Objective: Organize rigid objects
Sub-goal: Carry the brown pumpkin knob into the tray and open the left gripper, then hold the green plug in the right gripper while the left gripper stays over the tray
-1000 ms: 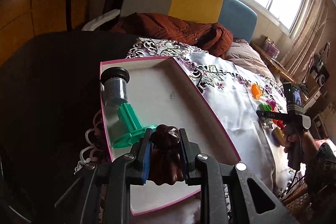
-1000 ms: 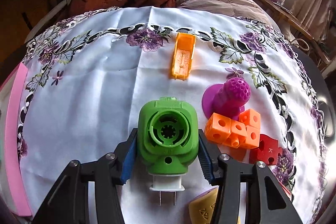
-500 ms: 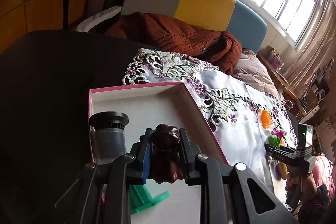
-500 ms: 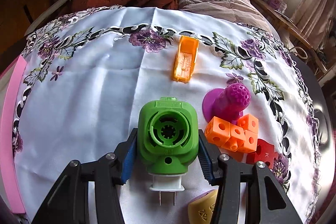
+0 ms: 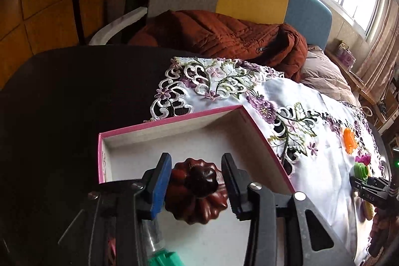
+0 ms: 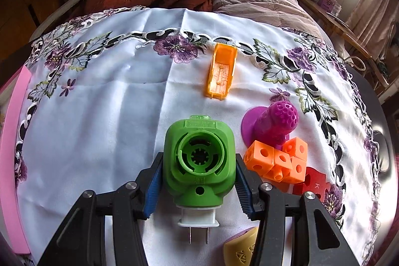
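A dark brown fluted piece (image 5: 197, 193) lies on the white floor of a pink-rimmed box (image 5: 174, 119). My left gripper (image 5: 197, 181) is around it with its jaws opening; there is a gap between the right pad and the piece. In the right wrist view my right gripper (image 6: 197, 181) is shut on a green plug-in device (image 6: 199, 161) with white prongs, just above the white embroidered cloth (image 6: 99, 116). A green part (image 5: 162, 258) shows at the box's near end, mostly hidden by the gripper.
An orange trough piece (image 6: 222, 71), a magenta knob on a disc (image 6: 274, 124), joined orange cubes (image 6: 276, 161), a red block (image 6: 311, 183) and a yellow piece (image 6: 239, 248) lie on the cloth. The box's pink edge (image 6: 12, 153) is at far left. A brown jacket (image 5: 224, 36) lies behind the table.
My left gripper has moved toward the box's far end, and its jaws have spread off the brown piece. The right gripper has kept still with the green device.
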Tool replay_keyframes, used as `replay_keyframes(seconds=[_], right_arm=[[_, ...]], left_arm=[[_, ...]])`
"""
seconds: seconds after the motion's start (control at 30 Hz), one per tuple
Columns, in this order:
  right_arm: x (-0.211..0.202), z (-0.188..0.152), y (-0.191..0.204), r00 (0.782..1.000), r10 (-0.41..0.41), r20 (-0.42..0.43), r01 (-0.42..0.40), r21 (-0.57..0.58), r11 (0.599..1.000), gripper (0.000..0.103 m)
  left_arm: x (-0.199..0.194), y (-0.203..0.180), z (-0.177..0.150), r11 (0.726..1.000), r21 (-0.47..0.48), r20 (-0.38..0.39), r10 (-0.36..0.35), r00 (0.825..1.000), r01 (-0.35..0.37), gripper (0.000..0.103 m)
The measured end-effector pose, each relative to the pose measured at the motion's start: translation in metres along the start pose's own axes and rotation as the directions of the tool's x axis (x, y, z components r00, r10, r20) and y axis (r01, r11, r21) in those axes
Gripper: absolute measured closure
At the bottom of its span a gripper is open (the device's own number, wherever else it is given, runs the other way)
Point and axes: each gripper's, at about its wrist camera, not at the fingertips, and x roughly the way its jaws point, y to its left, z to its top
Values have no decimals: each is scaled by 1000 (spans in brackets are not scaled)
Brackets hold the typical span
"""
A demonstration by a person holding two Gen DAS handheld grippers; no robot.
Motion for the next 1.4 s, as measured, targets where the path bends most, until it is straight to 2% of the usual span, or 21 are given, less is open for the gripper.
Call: replay_keyframes(seconds=[0.23, 0.57, 0.63, 1.0, 1.1, 1.4], right_arm=[[0, 1, -1, 1000, 3, -3, -3, 5, 1000, 50], [-5, 2, 1, 1000, 5, 28, -5, 1, 1000, 48], [-8, 3, 2, 999, 6, 48, -6, -1, 1000, 44], [-11, 2, 5, 998, -5, 70, 6, -17, 1000, 43], [-11, 2, 6, 997, -15, 72, 17, -34, 999, 50], [-11, 1, 8, 997, -19, 70, 22, -43, 999, 50]], left_arm=[[-42, -4, -21, 997, 11, 48, 72, 996, -72, 59], [-86, -23, -73, 997, 8, 57, 77, 995, -77, 59], [-90, -27, -80, 996, 22, 58, 81, 995, -82, 59], [-102, -33, -101, 996, 34, 46, 80, 996, -82, 59], [-103, -32, -104, 996, 34, 39, 81, 996, -82, 59], [-108, -24, -110, 995, 30, 35, 94, 995, -95, 59]])
